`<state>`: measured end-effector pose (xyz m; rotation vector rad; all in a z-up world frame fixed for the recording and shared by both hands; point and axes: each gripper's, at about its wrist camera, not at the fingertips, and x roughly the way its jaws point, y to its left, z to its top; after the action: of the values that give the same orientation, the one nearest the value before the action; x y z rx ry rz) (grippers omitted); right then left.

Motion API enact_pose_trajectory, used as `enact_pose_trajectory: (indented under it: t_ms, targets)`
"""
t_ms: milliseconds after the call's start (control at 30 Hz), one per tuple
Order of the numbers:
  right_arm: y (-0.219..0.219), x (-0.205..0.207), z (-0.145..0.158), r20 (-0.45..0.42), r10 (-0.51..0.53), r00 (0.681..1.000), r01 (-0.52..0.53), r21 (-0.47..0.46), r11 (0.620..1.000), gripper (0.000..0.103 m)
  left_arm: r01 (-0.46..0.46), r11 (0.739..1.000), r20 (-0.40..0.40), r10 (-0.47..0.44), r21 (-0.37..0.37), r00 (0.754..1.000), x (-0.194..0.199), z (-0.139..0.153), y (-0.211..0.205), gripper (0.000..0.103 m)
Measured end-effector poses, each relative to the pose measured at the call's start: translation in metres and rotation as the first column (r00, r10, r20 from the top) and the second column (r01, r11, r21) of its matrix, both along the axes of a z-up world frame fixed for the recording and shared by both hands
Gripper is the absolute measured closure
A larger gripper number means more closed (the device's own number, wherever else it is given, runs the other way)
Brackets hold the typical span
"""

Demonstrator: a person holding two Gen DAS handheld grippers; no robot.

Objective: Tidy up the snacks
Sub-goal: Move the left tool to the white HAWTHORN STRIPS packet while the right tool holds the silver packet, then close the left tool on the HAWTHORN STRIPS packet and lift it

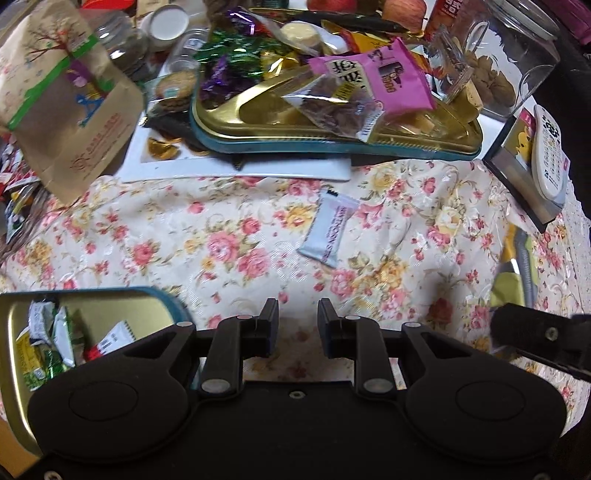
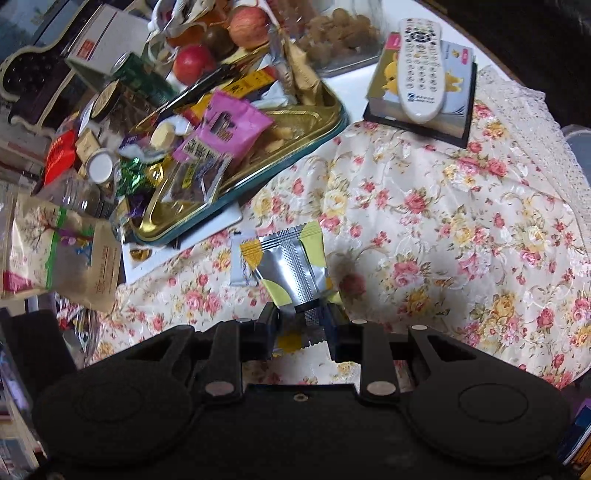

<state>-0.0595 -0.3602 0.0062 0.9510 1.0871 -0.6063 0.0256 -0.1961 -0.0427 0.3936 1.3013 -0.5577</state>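
Observation:
My right gripper (image 2: 303,317) is shut on a silver and yellow snack packet (image 2: 291,266), which sticks up from its jaws above the floral cloth. Behind that packet lies a small white snack packet (image 2: 238,264), seen in the left wrist view as a white packet (image 1: 328,229) flat on the cloth ahead of my left gripper (image 1: 298,314). The left gripper is open with nothing between its fingers. A gold tin (image 1: 110,310) holding several wrapped snacks sits at its lower left. A gold tray (image 1: 258,125) piled with sweets and a pink packet (image 1: 380,77) stands beyond.
A brown paper pouch (image 1: 70,103) leans at the left. A clear jar of walnuts (image 1: 498,62) stands at the right. A white remote (image 2: 421,66) rests on a box (image 2: 458,125). Apples (image 2: 247,26), bottles and small jars crowd the back. The other gripper's finger (image 1: 535,332) shows at the right edge.

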Motion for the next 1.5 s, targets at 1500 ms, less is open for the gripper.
enact_pose_trajectory:
  t_ms: [1500]
  targets:
    - [-0.027, -0.001, 0.005, 0.027, -0.103, 0.994, 0.103, 0.006, 0.995, 0.074, 0.115, 0.991, 0.073, -0.120, 0.071, 0.990, 0.022, -0.058, -0.071, 0.066]
